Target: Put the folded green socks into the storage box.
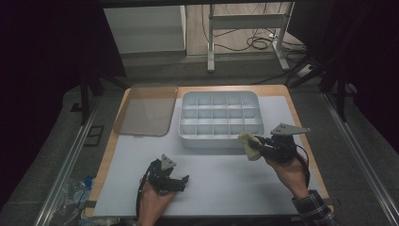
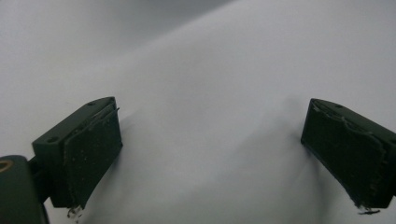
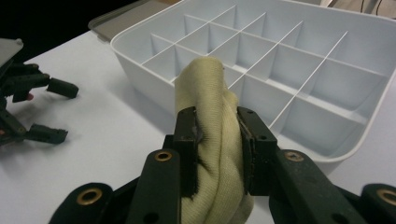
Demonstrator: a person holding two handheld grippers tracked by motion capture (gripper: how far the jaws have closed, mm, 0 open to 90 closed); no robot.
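Note:
A rolled pale-yellow cloth sits pinched between the jaws of my right gripper, which is shut on it. In the high view that right gripper holds the cloth just off the front right corner of the white divided tray. The tray's compartments look empty. My left gripper rests low over the white table sheet at the front, its jaws wide apart. In the left gripper view its pads have only bare sheet between them.
A translucent grey lid lies flat to the left of the tray. The white sheet covers a wooden table whose edges run close on the left and right. A metal stand and cables sit on the floor beyond the table.

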